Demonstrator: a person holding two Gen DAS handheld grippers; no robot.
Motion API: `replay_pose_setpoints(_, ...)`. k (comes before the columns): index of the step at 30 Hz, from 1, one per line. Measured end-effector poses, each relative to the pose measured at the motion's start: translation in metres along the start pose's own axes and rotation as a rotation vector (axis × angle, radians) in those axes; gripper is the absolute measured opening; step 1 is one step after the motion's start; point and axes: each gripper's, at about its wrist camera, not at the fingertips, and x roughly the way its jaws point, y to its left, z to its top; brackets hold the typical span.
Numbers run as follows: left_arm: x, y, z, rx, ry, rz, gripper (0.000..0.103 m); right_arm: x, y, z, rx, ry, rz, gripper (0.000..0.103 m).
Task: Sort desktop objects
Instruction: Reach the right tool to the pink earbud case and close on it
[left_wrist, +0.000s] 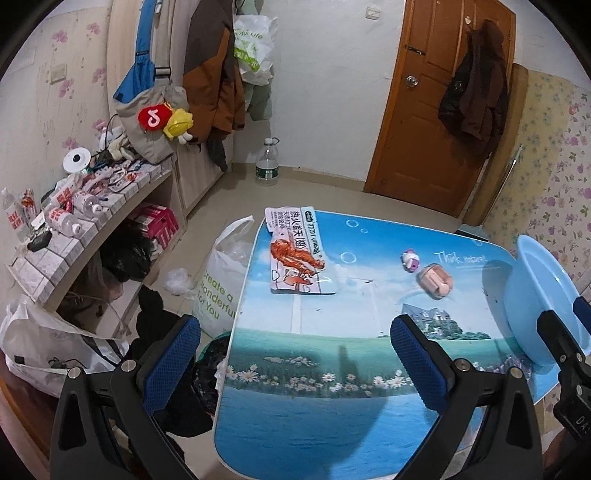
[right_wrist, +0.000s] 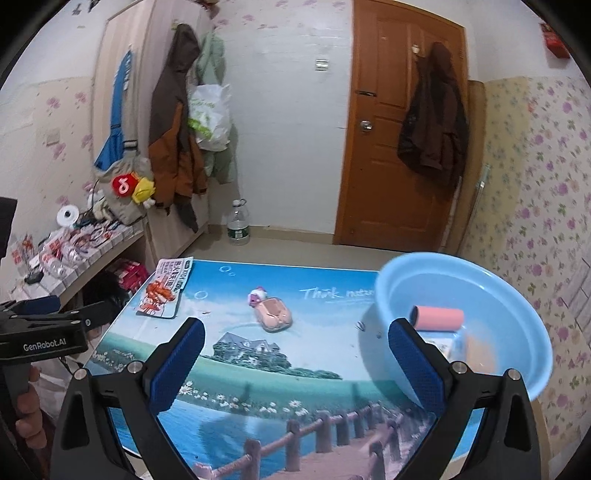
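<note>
A snack packet (left_wrist: 295, 251) with a red crayfish picture lies at the table's far left corner; it also shows in the right wrist view (right_wrist: 164, 291). A small pink-and-white toy (left_wrist: 410, 259) (right_wrist: 256, 295) and a pink case (left_wrist: 435, 280) (right_wrist: 275, 314) lie mid-table. A light blue basin (right_wrist: 517, 317) (left_wrist: 535, 288) at the right holds a pink roll (right_wrist: 437, 317) and a packet. My left gripper (left_wrist: 295, 365) is open and empty above the table's near left edge. My right gripper (right_wrist: 295, 365) is open and empty, near the basin's rim.
The low table (right_wrist: 258, 369) has a printed landscape top. A white bag (left_wrist: 221, 288) and dark clothes lie on the floor to its left. A cluttered tiled shelf (left_wrist: 74, 221) stands at left. A water bottle (left_wrist: 266, 162) stands by the far wall.
</note>
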Motion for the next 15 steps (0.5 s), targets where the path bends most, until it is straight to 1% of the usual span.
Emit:
replay_pose_setpoints(5,0.015,0.005,0.000,-0.005,0.022,-0.006,0.103,0.024,0.010,0.002,-0.053,0.025,0.024,0.093)
replay_pose_setpoints(6,0.018,0.005,0.001,-0.005,0.026,-0.007,0.103,0.029,0.011,0.002,-0.055,0.033,0.036,0.082)
replay_pose_setpoints(7,0.020,0.005,0.002,-0.004,0.028,-0.008,0.103,0.034,0.010,0.002,-0.055,0.050,0.053,0.077)
replay_pose_setpoints(8,0.023,0.005,0.002,-0.001,0.028,-0.008,0.103,0.045,0.010,0.003,-0.051,0.087,0.076,0.071)
replay_pose_setpoints(12,0.036,0.001,0.007,0.019,0.036,-0.015,0.103,0.075,0.002,0.004,0.001,0.153,0.107,0.071)
replay_pose_setpoints(15,0.045,-0.001,0.013,0.025,0.039,-0.023,0.103,0.090,0.000,0.007,0.005,0.173,0.108,0.070)
